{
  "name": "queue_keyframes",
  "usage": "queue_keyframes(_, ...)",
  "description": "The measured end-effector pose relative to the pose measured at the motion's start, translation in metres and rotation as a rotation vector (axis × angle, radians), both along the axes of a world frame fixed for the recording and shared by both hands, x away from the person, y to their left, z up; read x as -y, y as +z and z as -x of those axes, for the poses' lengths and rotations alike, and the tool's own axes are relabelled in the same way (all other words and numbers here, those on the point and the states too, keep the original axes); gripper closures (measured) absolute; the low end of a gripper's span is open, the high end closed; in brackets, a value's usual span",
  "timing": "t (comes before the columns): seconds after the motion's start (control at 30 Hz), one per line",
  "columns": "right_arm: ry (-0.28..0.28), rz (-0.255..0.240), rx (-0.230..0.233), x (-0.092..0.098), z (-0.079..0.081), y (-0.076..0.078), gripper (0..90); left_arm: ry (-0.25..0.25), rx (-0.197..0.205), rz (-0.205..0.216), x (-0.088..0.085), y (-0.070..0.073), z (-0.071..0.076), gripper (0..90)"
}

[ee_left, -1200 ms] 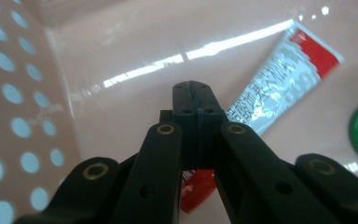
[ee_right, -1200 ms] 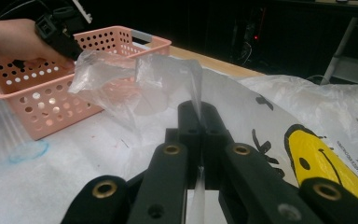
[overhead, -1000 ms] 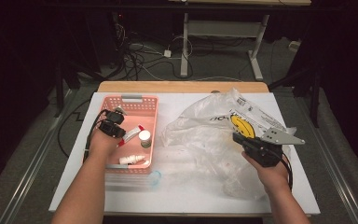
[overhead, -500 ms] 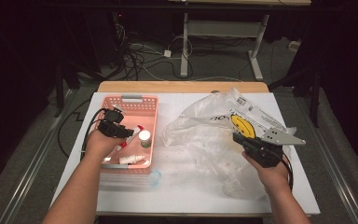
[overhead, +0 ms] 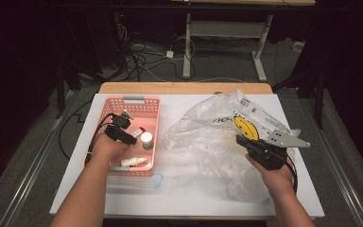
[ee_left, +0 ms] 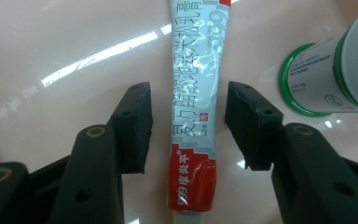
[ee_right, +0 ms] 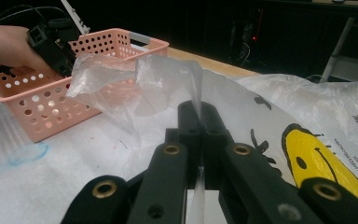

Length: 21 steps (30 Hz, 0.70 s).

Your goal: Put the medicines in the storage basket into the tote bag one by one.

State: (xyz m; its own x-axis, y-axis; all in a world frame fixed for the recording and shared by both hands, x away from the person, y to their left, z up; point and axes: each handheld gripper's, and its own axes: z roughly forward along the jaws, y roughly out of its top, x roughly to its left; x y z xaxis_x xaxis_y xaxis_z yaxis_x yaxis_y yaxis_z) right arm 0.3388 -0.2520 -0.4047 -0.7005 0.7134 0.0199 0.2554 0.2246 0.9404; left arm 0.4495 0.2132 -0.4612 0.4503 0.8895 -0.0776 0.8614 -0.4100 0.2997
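tube [ee_left: 196, 112] between just-opened left gripper [ee_left: 189, 126] jaws, untouched; right gripper [ee_right: 200, 126] pinching plastic bag [ee_right: 168, 88].

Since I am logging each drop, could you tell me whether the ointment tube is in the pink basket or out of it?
In: the ointment tube lies flat on the pink basket floor between the left gripper's just-opened jaws.

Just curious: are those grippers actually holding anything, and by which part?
The right gripper pinches the plastic bag by a raised fold. The left gripper, jaws just opened, straddles a tube without gripping it.
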Motion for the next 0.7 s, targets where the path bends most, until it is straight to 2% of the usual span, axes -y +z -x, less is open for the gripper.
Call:
queue_keyframes(0.03,0.001,0.0,0.001,0.0,0.0001,0.0002,90.0,0.002,-0.001,-0.002,-0.0004,0.0005,0.0,51.0)
queue_keyframes(0.17,-0.002,-0.004,0.0,0.0007,0.0005,0.0006,90.0,0.001,0.02,0.008,-0.0013,0.0,0.0018,66.0)
queue_keyframes(0.2,-0.002,-0.007,-0.001,0.001,0.0006,0.0006,90.0,0.0,0.022,0.009,-0.0012,-0.0002,0.0022,67.0)
queue_keyframes(0.27,-0.002,-0.005,0.002,0.001,0.0007,0.0007,90.0,0.0,0.026,0.013,-0.0007,-0.0004,0.0022,67.8)
queue_keyframes(0.4,-0.003,-0.002,0.001,0.0011,-0.0014,-0.0008,90.0,-0.022,0.027,0.05,0.0006,-0.0008,0.0012,68.5)
queue_keyframes(0.5,-0.005,-0.012,-0.007,0.0017,-0.0023,-0.0017,90.0,-0.016,0.024,0.05,0.0013,-0.0004,0.0007,68.6)
queue_keyframes(0.6,-0.007,-0.013,-0.002,0.0026,-0.0014,-0.0005,90.0,0.004,0.004,0.073,-0.0009,0.0006,-0.0011,68.6)
queue_keyframes(0.7,-0.011,-0.019,-0.003,0.0042,-0.0011,-0.0001,90.0,0.009,0.006,0.059,-0.0022,0.0011,-0.0008,68.7)
